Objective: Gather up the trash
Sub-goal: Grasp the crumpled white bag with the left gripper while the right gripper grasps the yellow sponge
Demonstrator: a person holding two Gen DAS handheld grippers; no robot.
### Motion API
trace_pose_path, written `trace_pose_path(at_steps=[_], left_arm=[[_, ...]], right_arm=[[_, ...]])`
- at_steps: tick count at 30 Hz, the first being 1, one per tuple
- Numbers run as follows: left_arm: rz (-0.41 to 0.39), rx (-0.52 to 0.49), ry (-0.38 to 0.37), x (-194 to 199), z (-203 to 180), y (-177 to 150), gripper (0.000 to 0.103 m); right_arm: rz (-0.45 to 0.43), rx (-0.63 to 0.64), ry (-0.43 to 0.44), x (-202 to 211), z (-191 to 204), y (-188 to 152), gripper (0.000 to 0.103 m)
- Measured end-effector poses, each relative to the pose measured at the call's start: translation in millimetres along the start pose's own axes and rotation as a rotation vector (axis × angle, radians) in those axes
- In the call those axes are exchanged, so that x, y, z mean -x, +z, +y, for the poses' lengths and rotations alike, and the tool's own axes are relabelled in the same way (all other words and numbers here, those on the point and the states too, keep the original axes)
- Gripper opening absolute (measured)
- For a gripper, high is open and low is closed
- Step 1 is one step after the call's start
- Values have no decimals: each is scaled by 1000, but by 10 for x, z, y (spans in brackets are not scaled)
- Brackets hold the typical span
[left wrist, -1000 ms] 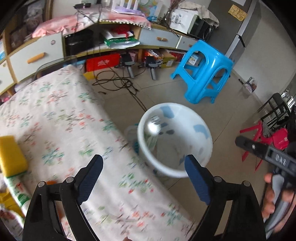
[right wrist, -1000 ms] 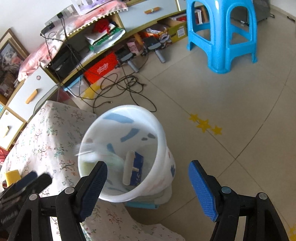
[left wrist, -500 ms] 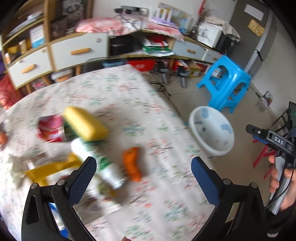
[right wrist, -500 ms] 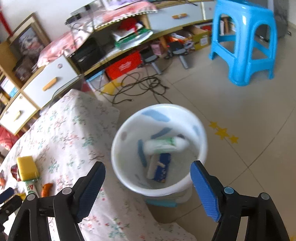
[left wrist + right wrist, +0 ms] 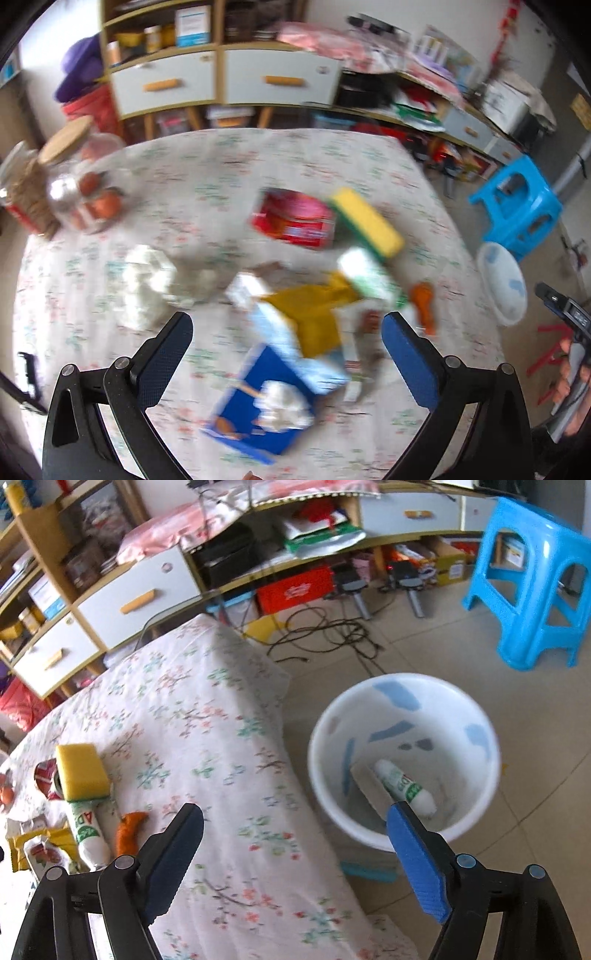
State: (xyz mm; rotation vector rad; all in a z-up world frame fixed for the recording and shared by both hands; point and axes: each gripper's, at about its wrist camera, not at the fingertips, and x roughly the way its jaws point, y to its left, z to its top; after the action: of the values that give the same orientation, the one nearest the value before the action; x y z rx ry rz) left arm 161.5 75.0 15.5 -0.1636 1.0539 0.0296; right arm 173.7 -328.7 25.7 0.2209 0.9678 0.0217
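Observation:
My left gripper [image 5: 288, 350] is open and empty above a blurred heap of trash on the floral table [image 5: 207, 173]: a blue box [image 5: 258, 402], a yellow wrapper [image 5: 314, 314], a white-green bottle [image 5: 369, 277], a red packet [image 5: 295, 218], crumpled white paper [image 5: 147, 280], an orange scrap [image 5: 423, 302]. My right gripper [image 5: 295, 842] is open and empty over the table edge, beside the white bin [image 5: 402, 760] on the floor. The bin holds a white-green bottle [image 5: 402, 786]. The bin also shows in the left wrist view [image 5: 502, 284].
A yellow sponge [image 5: 81, 771] lies on the table. A glass jar with a wooden lid [image 5: 81, 177] stands at the far left. A blue stool [image 5: 532, 579] stands beyond the bin. Cables [image 5: 325, 635] lie on the floor before low cabinets [image 5: 133, 594].
My left gripper swung from over the bin back to the table's trash heap. A white-green bottle dropped into the bin and settled. My right gripper shifted left toward the table.

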Motion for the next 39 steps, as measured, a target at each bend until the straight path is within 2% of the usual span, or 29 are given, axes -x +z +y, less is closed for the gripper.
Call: trace_pose_path(at_steps=[4, 7, 11, 15, 19, 25, 28, 30, 33, 39], left_arm=[[5, 54, 74, -68, 406, 62, 103], [27, 116, 84, -157, 681, 80, 103], [55, 153, 81, -300, 922, 80, 103], [79, 201, 46, -466, 1113, 115, 102], [89, 261, 10, -603, 1261, 116, 98], [119, 306, -29, -755, 1348, 64, 82], [137, 313, -38, -826, 1362, 32, 68], [139, 316, -43, -825, 1366, 17, 51], [128, 314, -43, -791, 1347, 10, 34], [117, 282, -25, -699, 1276, -16, 29]], right_arm=[[6, 28, 9, -93, 261, 30, 86], [17, 49, 26, -201, 496, 55, 87], [41, 78, 63, -381, 827, 84, 87], [71, 112, 121, -599, 1158, 118, 87], [107, 114, 225, -855, 1408, 141, 87], [161, 88, 318, -1263, 1618, 131, 87], [194, 54, 372, -1442, 1657, 107, 87], [209, 17, 427, -1528, 1658, 97, 87], [222, -20, 485, -1607, 1668, 85, 87], [239, -30, 547, -1651, 1722, 49, 85]])
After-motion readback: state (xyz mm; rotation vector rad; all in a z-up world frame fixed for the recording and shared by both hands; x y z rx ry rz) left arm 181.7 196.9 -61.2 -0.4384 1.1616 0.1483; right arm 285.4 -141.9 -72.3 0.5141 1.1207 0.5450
